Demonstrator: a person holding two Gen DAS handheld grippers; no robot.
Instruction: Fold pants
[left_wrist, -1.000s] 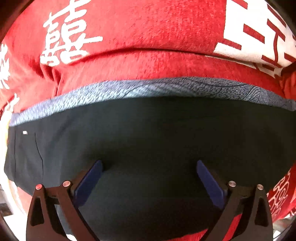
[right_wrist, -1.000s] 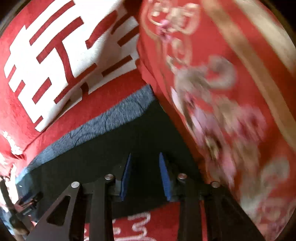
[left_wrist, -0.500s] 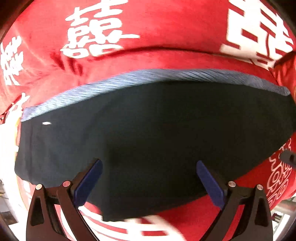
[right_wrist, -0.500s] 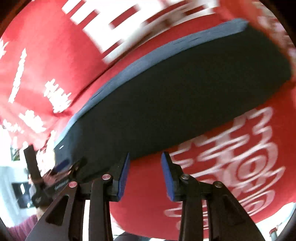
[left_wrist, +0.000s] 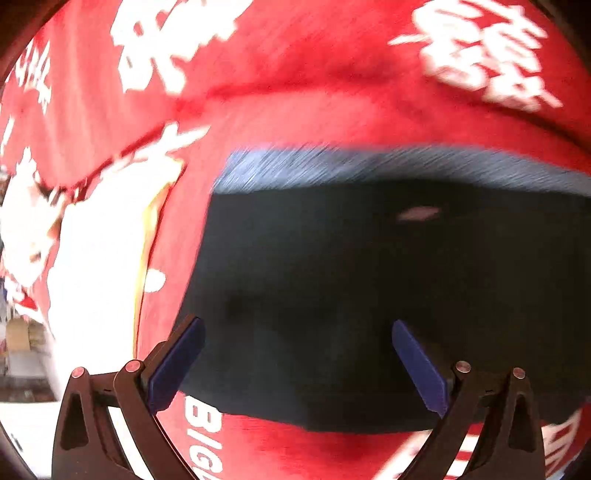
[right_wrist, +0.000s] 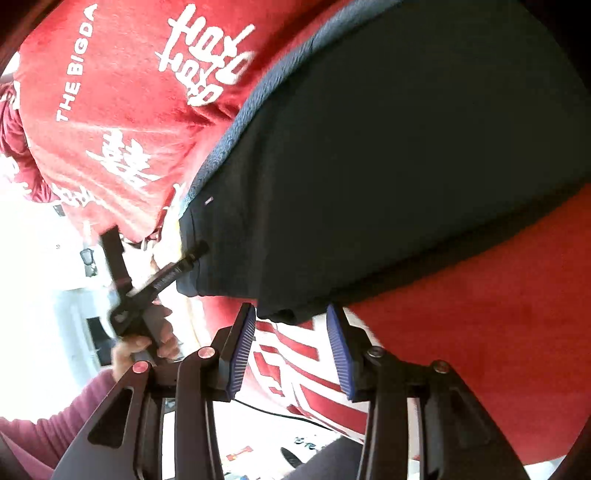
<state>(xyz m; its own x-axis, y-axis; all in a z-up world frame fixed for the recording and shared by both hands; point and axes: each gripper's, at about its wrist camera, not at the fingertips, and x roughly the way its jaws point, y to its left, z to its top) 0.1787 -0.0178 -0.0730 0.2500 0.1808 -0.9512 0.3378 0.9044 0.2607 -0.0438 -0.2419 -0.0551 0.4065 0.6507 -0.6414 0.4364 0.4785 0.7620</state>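
1 pair dark pants (left_wrist: 369, 295), folded flat, grey waistband (left_wrist: 369, 164) at far edge, lies on red blanket (left_wrist: 314, 92) with white lettering. We see no containers. Our left gripper (left_wrist: 295, 363) open wide over pants; right gripper (right_wrist: 291, 347) opening, nothing gripped, near pants corner. Blanket edge left, bright floor beyond.

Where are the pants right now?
The dark pants lie flat on the red blanket. In the right wrist view their near corner sits just ahead of the open right hand-held gripper, and the left hand-held gripper is at their left edge.
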